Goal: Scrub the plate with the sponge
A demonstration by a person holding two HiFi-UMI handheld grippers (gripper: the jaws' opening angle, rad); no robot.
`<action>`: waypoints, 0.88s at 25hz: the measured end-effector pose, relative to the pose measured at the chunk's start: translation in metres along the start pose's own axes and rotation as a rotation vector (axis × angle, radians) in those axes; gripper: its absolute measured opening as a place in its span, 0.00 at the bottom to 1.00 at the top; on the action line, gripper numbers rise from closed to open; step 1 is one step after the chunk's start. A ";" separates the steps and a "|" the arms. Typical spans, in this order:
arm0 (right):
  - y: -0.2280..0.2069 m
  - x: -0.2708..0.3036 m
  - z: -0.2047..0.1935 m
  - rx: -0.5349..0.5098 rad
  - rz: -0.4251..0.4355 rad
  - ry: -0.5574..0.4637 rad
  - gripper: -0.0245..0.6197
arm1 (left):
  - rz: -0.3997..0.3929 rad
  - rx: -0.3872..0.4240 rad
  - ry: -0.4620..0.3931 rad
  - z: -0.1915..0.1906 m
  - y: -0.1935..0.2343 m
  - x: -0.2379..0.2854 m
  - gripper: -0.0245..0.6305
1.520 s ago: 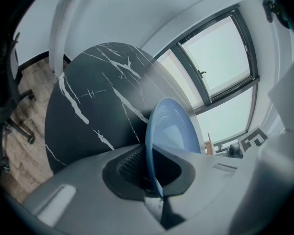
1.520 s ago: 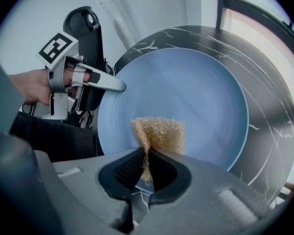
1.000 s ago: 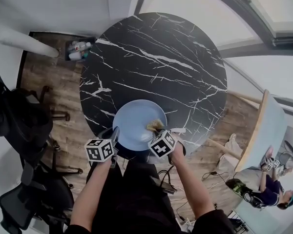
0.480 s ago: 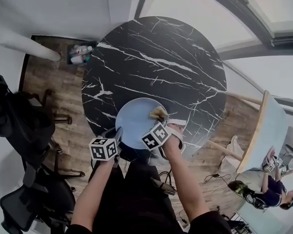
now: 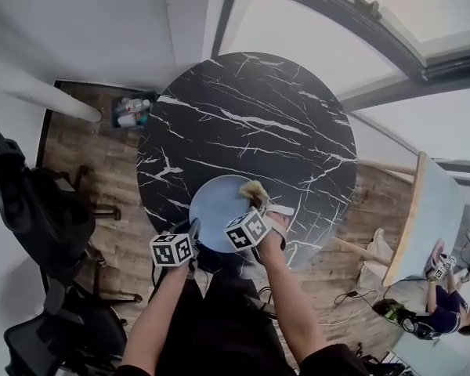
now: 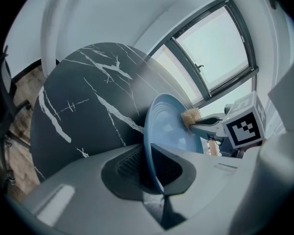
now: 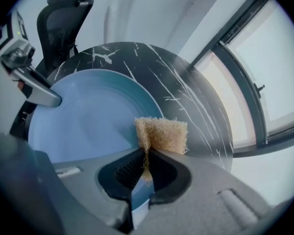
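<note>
- The left claw [image 6: 148, 148] was pinched shut on the near rim of the plate [image 5: 215, 202].
- Its two jaws had just been closing a little, with the plate's rim between them.
- The plate was light blue and round.
- It sat at the near edge of the bench [image 5: 251, 116], right in front of the person.
- The bench was round and black with thin white lines across it.
- The right claw [image 7: 146, 152] was squeezed shut on a sponge [image 7: 161, 135].
- The sponge was tan and rough, and it was folded where the jaws held it.
- Most of the sponge stuck out past the tips of the jaws.
- The sponge touched the plate at the far right part of its rim.
- The right claw pointed steeply down at the plate.
- The two claws were on the same plate but apart, one at the near rim and one at the far right side.
- The rest of the bench top had nothing else on it that I could see.
- A black chair [image 5: 39, 202] stood on the wooden floor [image 5: 86, 143], off the left edge of the bench.
- A small box [image 5: 129, 110] with bottles in it sat on the floor by the far left edge of the bench.
- A big window [image 5: 337, 30] was behind the far edge of the bench.
</note>
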State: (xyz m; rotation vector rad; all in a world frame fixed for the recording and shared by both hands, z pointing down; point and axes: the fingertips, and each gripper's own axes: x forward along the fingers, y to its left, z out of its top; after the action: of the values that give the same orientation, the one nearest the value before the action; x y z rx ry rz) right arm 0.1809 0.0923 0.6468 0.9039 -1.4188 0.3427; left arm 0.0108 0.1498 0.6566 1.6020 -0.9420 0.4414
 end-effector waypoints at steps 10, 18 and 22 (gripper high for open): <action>-0.057 -0.091 0.020 0.403 0.085 -0.348 0.08 | -0.021 0.008 0.000 0.011 -0.003 0.002 0.16; -0.086 -0.180 0.019 0.547 0.101 -0.694 0.08 | -0.019 0.026 -0.041 0.035 -0.004 -0.017 0.23; -0.084 -0.231 0.022 0.639 0.169 -0.887 0.08 | -0.022 0.090 -0.141 0.063 -0.023 -0.052 0.17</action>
State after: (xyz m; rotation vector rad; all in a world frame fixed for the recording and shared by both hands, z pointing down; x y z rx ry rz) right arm 0.1847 0.0927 0.3998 1.5739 -2.2680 0.5795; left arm -0.0157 0.1082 0.5880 1.7413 -1.0213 0.3630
